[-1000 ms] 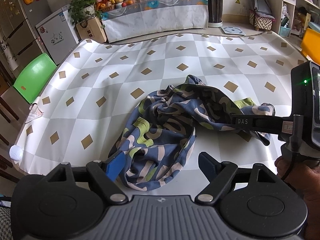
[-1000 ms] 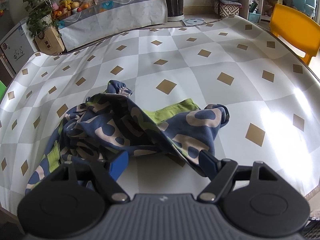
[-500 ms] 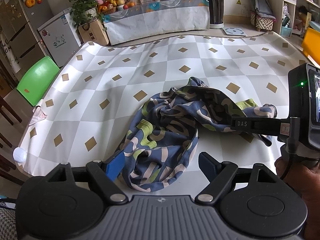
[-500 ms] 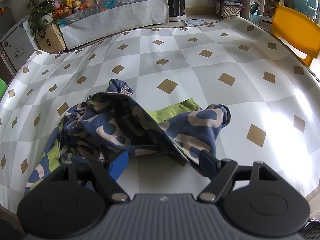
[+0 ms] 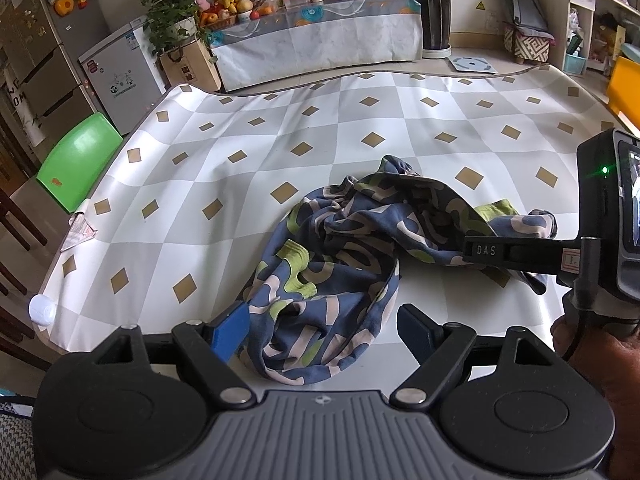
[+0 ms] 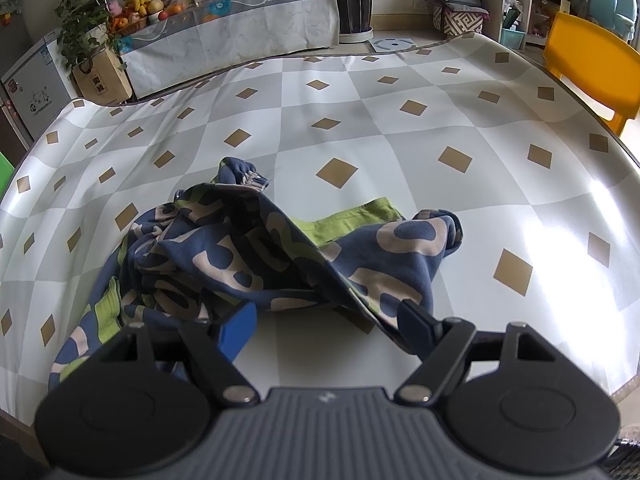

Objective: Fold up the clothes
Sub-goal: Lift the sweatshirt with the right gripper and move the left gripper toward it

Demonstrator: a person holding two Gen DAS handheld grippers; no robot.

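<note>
A crumpled blue garment [image 5: 344, 264] with beige and green shapes lies in a heap on the checkered table cover [image 5: 240, 152]. It also shows in the right wrist view [image 6: 248, 256]. My left gripper [image 5: 324, 328] is open, its jaws wide apart over the garment's near edge. My right gripper [image 6: 328, 320] is open at the garment's near right side, empty. In the left wrist view the right gripper's body [image 5: 600, 240] and the hand holding it sit at the right, beside the cloth.
A green chair [image 5: 76, 160] stands at the table's left edge, a yellow chair [image 6: 592, 64] at the right. A small white ball [image 5: 42, 310] rests at the near left corner. A paper scrap [image 5: 80, 232] lies on the left edge. A covered bench with fruit and plants [image 5: 312, 36] stands beyond.
The left gripper has drawn back and shifted left a little, so the garment sits more to the right in its view. The right gripper has barely moved. Both stay open.
</note>
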